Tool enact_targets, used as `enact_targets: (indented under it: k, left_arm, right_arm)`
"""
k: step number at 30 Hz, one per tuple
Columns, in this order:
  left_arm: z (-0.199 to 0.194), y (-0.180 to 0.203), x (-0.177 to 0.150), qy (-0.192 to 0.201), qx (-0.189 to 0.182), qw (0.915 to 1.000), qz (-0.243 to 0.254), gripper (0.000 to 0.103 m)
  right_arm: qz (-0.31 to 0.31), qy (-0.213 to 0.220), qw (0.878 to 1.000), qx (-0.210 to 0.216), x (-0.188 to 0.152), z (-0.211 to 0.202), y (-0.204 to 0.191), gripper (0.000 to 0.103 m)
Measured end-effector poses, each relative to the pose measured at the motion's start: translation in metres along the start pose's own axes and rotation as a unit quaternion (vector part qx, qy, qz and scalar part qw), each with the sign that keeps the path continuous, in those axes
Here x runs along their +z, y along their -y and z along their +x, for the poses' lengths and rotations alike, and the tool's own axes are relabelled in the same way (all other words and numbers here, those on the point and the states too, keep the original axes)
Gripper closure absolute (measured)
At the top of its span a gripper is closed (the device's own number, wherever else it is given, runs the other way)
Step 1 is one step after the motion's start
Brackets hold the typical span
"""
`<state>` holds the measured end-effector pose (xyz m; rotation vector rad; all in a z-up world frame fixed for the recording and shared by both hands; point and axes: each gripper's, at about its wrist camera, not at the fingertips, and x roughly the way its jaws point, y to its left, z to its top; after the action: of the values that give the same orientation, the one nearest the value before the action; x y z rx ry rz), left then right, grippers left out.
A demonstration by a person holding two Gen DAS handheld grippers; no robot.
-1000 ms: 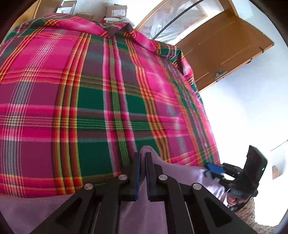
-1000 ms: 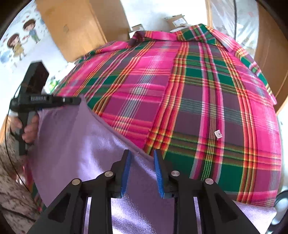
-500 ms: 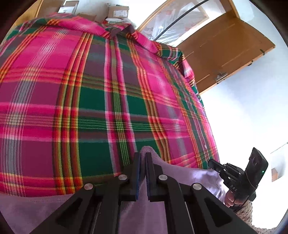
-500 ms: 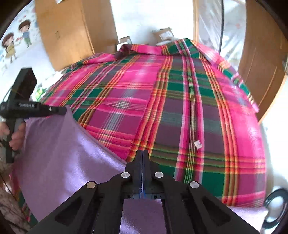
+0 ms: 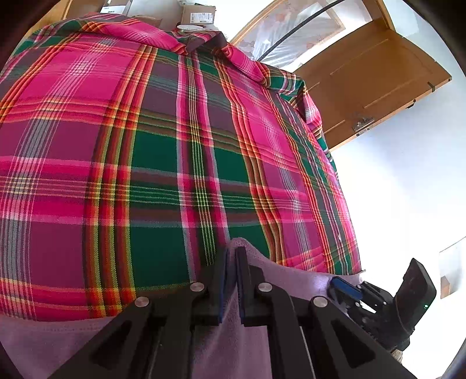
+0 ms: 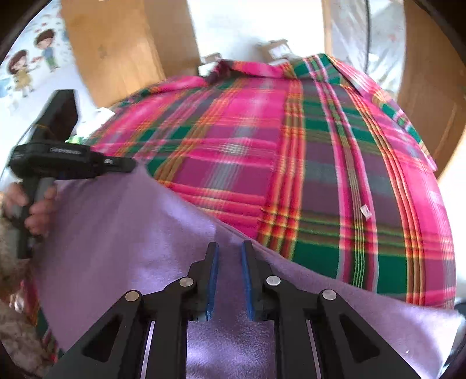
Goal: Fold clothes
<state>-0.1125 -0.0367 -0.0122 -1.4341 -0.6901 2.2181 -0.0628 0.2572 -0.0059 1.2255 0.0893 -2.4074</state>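
left gripper (image 5: 231, 256): blue-padded jaws pressed nearly together on a raised fold of the lilac garment (image 5: 262, 291), clamping its upper edge. seen from the right wrist view, the same tool comes in from the left, its tip pinching the cloth's top-left corner; a hand (image 6: 38, 207) grips its handle, with a fuzzy sleeve (image 6: 11, 291) just below.

lilac garment lies along the near edge of the plaid blanket (image 5: 145, 160), which covers the whole bed surface. the garment's upper edge runs diagonally, high at the left gripper, dipping toward the middle, then trailing to the near right corner of the bed.

right gripper (image 6: 228, 256): jaws parted, a clear gap between the blue pads (image 6: 212, 277), lilac cloth visible through the gap; nothing pinched. tips sit just over the garment's upper edge.

a small white tag (image 6: 365, 210) lies on the blanket to the right, well apart from the garment. wooden door (image 5: 378, 84) beyond the far right corner; cardboard boxes (image 5: 198, 14) past the far edge.
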Motion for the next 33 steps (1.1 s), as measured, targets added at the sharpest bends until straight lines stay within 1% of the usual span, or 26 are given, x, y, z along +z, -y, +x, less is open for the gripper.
enact_targets:
  k: [2,4,6,8,9,11,16,20,26,27,29,33]
  left_arm:
    - [-0.004,0.0,-0.001,0.004,0.006,0.9999,-0.009,0.091]
    - [-0.012,0.003,-0.002,0.015,0.016,0.9997,-0.007,0.088]
    - [-0.023,0.007,-0.006,0.027,0.024,0.9993,-0.004,0.088]
    - [-0.034,0.011,-0.01,0.04,0.027,0.9988,-0.001,0.087]
    - [-0.039,0.012,-0.013,0.045,0.03,0.9985,0.004,0.087]
    - [-0.049,0.015,-0.021,0.053,0.035,0.9979,0.011,0.087]
    - [-0.064,0.01,-0.041,0.056,0.036,0.9977,0.008,0.087]
    - [-0.069,-0.008,-0.052,0.05,0.052,0.9973,-0.011,0.087]
    - [-0.08,-0.044,-0.055,0.064,0.083,0.9934,-0.047,0.088]
    - [-0.082,-0.051,-0.055,0.067,0.08,0.9928,-0.058,0.091]
    - [-0.087,-0.064,-0.057,0.072,0.058,0.9927,-0.077,0.091]
    - [-0.098,-0.072,-0.061,0.086,0.068,0.991,-0.076,0.092]
  right_arm:
    - [0.012,-0.003,1.0,-0.006,0.002,0.002,-0.002,0.086]
    - [0.018,0.0,1.0,-0.018,0.004,-0.001,-0.006,0.086]
    - [0.015,0.016,0.999,-0.033,0.004,-0.006,-0.015,0.086]
    - [0.008,0.042,0.999,-0.017,0.003,-0.015,-0.029,0.086]
    - [0.003,0.046,0.999,-0.003,0.002,-0.018,-0.035,0.086]
    - [-0.018,0.04,0.999,0.011,0.001,-0.013,-0.055,0.086]
    - [-0.026,0.007,1.0,-0.011,-0.005,0.01,-0.073,0.086]
    - [-0.008,0.011,1.0,-0.024,-0.009,0.012,-0.071,0.086]
    - [0.019,0.018,0.999,-0.047,-0.006,0.016,-0.075,0.084]
    - [0.022,0.019,0.998,-0.051,-0.005,0.017,-0.076,0.084]
    - [0.025,0.022,0.998,-0.059,-0.005,0.017,-0.078,0.084]
    - [0.033,0.026,0.997,-0.071,-0.006,0.017,-0.08,0.083]
